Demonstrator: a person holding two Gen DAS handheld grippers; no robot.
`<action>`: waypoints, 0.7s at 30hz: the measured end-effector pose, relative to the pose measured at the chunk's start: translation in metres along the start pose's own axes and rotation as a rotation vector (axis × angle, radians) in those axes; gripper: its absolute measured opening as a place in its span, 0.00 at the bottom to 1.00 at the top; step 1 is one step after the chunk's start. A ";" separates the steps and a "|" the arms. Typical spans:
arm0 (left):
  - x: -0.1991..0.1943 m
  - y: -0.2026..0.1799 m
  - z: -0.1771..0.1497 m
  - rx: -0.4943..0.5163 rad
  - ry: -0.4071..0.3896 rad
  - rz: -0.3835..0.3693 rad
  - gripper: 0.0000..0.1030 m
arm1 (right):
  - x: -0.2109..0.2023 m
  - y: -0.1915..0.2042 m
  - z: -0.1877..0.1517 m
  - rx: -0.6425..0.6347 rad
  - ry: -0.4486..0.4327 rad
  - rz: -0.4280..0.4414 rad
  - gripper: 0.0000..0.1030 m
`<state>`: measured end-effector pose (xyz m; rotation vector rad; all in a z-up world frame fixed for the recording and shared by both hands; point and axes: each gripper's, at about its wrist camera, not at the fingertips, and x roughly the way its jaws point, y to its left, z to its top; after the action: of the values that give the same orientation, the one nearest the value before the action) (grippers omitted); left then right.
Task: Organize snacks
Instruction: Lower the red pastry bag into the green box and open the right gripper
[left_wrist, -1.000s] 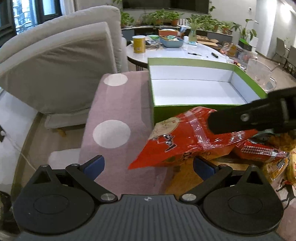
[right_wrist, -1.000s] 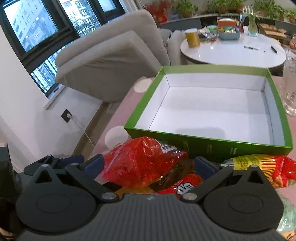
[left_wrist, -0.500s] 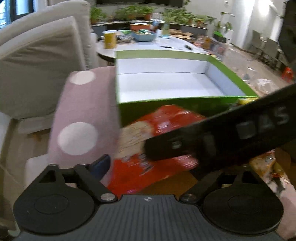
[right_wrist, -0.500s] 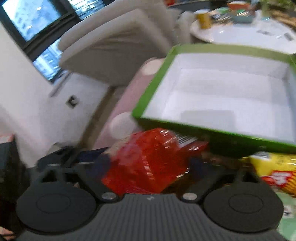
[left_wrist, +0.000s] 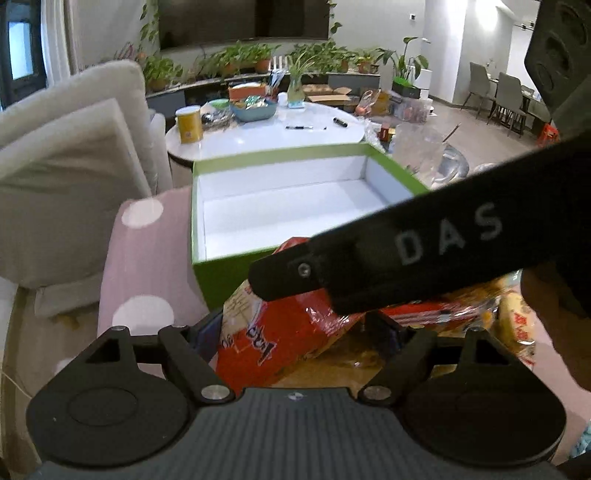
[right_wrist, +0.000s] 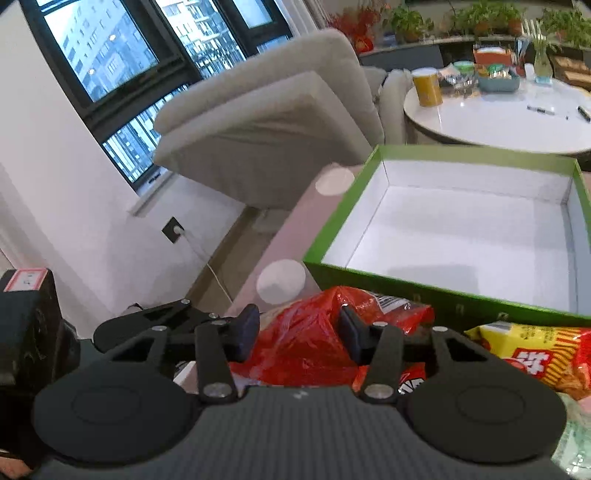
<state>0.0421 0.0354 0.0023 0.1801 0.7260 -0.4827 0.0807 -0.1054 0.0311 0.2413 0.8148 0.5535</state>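
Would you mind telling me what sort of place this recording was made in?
Most likely a home living room, perhaps a lounge: a beige cushioned sofa, a round white table cluttered with containers, and a row of potted green plants beneath a dark wall-mounted screen.

Ahead of the black right gripper (right_wrist: 298, 332), a crinkled red snack bag (right_wrist: 314, 343), a green white-lined box (right_wrist: 461, 229) and a pink white-dotted cloth (right_wrist: 280, 258).

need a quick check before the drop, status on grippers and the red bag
Left gripper and right gripper both on red snack bag, right closing. Green box empty ahead. Nothing in the way.
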 end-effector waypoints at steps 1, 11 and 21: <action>-0.003 -0.002 0.003 0.005 -0.003 0.000 0.76 | -0.002 0.002 0.001 -0.007 -0.012 -0.002 0.89; -0.018 -0.023 0.042 0.119 -0.067 0.019 0.76 | -0.026 -0.005 0.026 0.004 -0.140 -0.009 0.89; 0.001 -0.034 0.087 0.289 -0.176 0.049 0.77 | -0.020 -0.031 0.059 0.087 -0.175 0.055 0.89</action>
<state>0.0781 -0.0224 0.0662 0.4195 0.4767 -0.5482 0.1254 -0.1420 0.0704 0.3877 0.6641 0.5408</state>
